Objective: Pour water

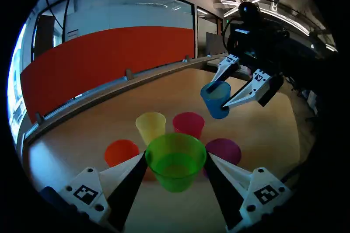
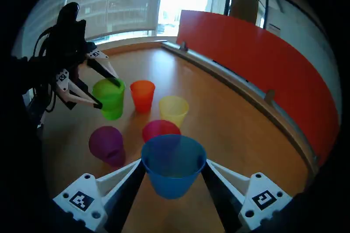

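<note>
The left gripper (image 1: 175, 158) is clamped on a translucent green plastic cup (image 1: 176, 169), one finger pressing each side of its wall, so the cup sits upright right between the fingers with its open mouth facing up. I cannot tell whether it holds water.

On the light wooden surface (image 1: 262, 132) just ahead of this gripper stand a translucent yellow plastic cup (image 1: 150, 126) and a pink plastic cup (image 1: 188, 123), side by side. A translucent orange plastic cup (image 1: 121, 152) stands close beside the gripper's left finger, and a purple plastic cup (image 1: 224, 151) close beside its right finger.

Farther ahead and to the right, the right gripper (image 1: 217, 97) is closed on a translucent blue plastic cup (image 1: 215, 99), which it holds roughly upright above the surface, beyond the pink cup.

In the right gripper view, the blue cup sits between that gripper's own fingers, gripped on both sides, with the pink cup directly ahead of it and the purple one ahead to the left. The left gripper with the green cup is farther ahead on the left, next to the orange cup.

A long red wall panel (image 1: 109, 58) runs along the far edge of the surface.
</note>
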Motion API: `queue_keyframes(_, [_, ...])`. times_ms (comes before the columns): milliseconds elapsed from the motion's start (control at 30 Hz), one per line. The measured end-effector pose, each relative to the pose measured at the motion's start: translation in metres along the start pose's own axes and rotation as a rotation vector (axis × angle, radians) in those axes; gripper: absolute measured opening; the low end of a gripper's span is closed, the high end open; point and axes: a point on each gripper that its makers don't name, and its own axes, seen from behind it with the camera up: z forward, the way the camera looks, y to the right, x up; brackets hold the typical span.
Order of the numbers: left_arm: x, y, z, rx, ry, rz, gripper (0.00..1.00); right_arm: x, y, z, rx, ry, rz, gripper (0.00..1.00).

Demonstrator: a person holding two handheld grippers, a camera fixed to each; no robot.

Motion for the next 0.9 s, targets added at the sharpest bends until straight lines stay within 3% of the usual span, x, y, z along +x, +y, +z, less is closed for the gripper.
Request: queue_keyframes(900, [-0.036,0.001,0.018,-0.026,-0.085,-0.016,0.88,-0.040,-0.015,0.025,0.060,-0.060,0.040,0.90])
